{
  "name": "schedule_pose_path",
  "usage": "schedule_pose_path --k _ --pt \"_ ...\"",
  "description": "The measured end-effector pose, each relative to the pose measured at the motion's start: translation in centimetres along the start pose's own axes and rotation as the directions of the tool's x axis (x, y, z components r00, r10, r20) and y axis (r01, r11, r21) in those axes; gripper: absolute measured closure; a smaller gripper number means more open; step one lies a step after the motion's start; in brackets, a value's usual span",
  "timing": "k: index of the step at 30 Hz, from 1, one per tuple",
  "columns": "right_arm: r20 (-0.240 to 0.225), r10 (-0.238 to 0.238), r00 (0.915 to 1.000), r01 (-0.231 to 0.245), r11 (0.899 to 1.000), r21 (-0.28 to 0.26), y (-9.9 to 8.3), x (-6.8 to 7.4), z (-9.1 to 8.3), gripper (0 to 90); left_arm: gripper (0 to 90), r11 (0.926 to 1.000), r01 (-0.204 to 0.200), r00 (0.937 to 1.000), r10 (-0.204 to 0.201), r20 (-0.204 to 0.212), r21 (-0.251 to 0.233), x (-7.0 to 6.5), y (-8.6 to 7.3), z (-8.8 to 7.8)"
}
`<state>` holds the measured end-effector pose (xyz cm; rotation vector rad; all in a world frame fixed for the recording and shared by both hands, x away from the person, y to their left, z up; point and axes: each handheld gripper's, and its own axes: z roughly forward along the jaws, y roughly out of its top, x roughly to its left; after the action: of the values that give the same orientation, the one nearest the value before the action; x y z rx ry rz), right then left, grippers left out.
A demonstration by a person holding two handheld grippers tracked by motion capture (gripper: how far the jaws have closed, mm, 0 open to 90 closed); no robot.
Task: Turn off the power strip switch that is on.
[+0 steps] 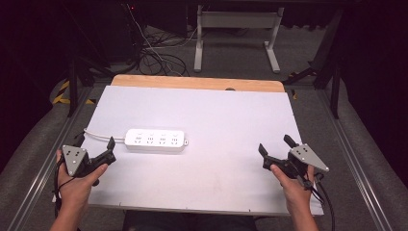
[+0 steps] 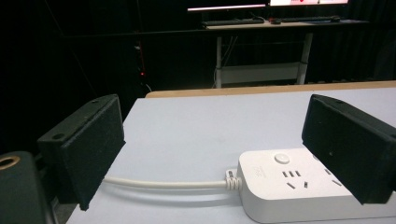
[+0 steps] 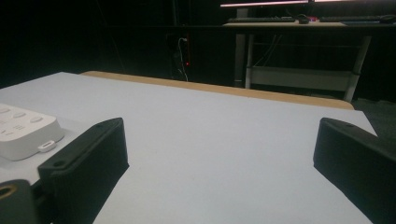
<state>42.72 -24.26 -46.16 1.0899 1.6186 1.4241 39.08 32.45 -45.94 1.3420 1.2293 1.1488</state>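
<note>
A white power strip (image 1: 155, 139) lies flat on the white table top (image 1: 226, 110), left of the middle. Its white cable (image 1: 96, 135) runs off toward the left edge. My left gripper (image 1: 109, 150) is held just left of the strip, open, with nothing between its jaws. In the left gripper view the strip (image 2: 285, 182) and its cable (image 2: 163, 183) lie close ahead of the open left gripper (image 2: 219, 144). My right gripper (image 1: 275, 145) hovers near the table's right side, open and empty. The right gripper view has the strip's end (image 3: 23, 133) at far left of the right gripper (image 3: 222, 149).
A wooden strip (image 1: 192, 83) borders the table's far edge. Beyond it stand a white desk frame (image 1: 235, 29) and loose cables on the floor (image 1: 154, 55). Metal rails (image 1: 346, 144) run along both sides of the table.
</note>
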Motion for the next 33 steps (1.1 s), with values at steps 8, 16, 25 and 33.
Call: schedule_pose_path --k 8,16,25,33 --pt "-0.003 -0.016 0.9999 0.016 0.999 0.028 -0.1 0.2 0.0 4.3 11.0 0.9996 -0.025 0.9995 0.025 0.021 0.012 -0.4 -0.1 0.3" --pt "-0.012 -0.022 0.9997 0.023 0.999 0.039 -0.3 0.5 -0.2 5.3 35.1 0.9978 -0.018 0.9955 0.012 0.094 0.064 -0.6 0.1 0.9" --pt "-0.018 -0.027 0.9995 0.027 0.999 0.043 -0.4 0.6 -0.7 6.3 75.6 0.9892 -0.009 0.9820 -0.019 0.188 0.146 -0.1 0.6 1.7" --pt "-0.026 -0.032 0.9992 0.033 0.998 0.048 -0.5 0.7 -0.6 7.0 90.0 0.9612 0.039 0.9669 -0.106 0.232 0.273 1.0 1.9 3.1"
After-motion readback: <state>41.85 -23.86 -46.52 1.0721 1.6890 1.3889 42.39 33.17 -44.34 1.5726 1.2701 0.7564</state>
